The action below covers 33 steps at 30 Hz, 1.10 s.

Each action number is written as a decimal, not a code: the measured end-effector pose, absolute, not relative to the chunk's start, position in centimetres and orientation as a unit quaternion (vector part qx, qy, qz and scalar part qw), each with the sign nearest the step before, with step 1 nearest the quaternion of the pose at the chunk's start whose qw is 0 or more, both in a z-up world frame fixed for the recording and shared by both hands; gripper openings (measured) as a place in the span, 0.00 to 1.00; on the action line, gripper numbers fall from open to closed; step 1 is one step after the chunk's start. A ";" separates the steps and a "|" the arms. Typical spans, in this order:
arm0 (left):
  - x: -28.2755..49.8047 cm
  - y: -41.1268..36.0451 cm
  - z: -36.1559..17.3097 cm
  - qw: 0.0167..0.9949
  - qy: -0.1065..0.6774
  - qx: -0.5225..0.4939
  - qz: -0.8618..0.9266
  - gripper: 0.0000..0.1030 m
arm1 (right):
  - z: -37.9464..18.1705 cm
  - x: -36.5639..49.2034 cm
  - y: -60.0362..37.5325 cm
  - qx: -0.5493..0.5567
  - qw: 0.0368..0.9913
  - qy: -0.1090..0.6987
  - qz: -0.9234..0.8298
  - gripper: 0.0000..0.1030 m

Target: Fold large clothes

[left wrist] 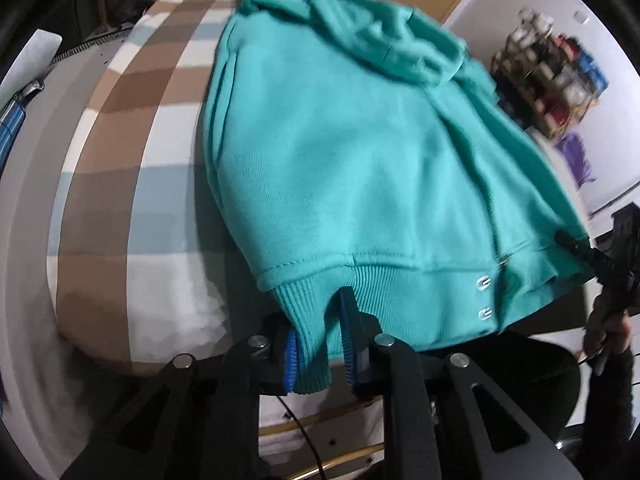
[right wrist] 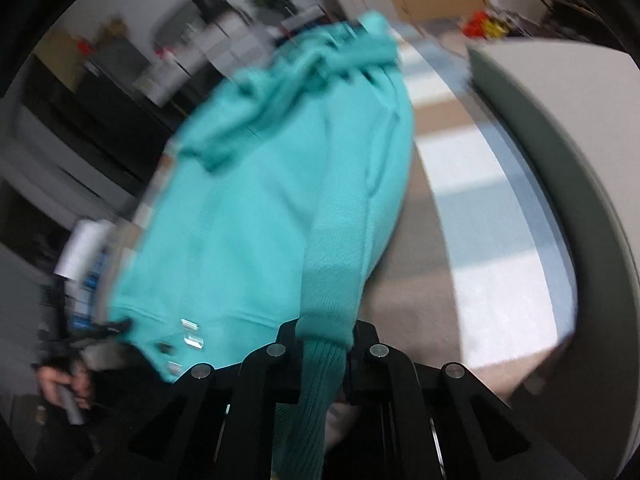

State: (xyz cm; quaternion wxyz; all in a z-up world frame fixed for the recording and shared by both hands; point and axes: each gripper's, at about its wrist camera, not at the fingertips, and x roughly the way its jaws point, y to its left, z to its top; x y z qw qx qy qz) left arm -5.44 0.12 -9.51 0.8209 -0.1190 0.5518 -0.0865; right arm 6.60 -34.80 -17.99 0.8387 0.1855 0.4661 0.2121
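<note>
Left wrist view: left tongs (left wrist: 320, 344) clamp teal hoodie (left wrist: 340, 160) hem; right tongs (right wrist: 324, 344) grip its cuff. Sides folded on checked bed (left wrist: 120, 200); lengthwise fold apparently remains.

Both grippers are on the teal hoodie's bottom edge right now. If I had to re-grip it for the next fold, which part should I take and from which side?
Take the ribbed hem of the hoodie, coming in from the near bed edge. The hem hangs slightly past the striped blanket, thick and straight, so fingers can likely slip over and under it. The left gripper already pinches it that way; the right gripper holds a ribbed edge too.
</note>
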 end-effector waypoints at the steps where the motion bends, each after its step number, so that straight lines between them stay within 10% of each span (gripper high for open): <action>1: -5.6 0.1 -9.2 0.826 0.542 -0.122 -0.089 0.12 | -17.6 6.3 -35.2 0.201 0.840 0.453 0.220 0.10; 4: -5.3 0.2 -9.3 0.831 0.526 -0.144 -0.112 0.17 | -18.3 5.9 -35.0 0.211 0.837 0.453 0.225 0.15; 9: -4.5 0.8 -10.5 0.802 0.529 -0.231 -0.152 0.68 | -19.9 6.4 -34.7 0.239 0.822 0.468 0.221 0.17; 11: -4.4 0.6 -10.5 0.796 0.539 -0.231 -0.150 0.73 | -20.0 6.4 -34.8 0.252 0.818 0.466 0.224 0.21; 25: -5.7 2.1 -6.9 0.828 0.442 -0.271 -0.211 0.59 | -18.8 6.5 -33.4 0.290 0.814 0.428 0.264 0.32; 33: -4.0 1.9 -11.3 0.776 0.540 -0.282 -0.162 0.64 | -19.8 6.8 -32.9 0.313 0.808 0.436 0.243 0.38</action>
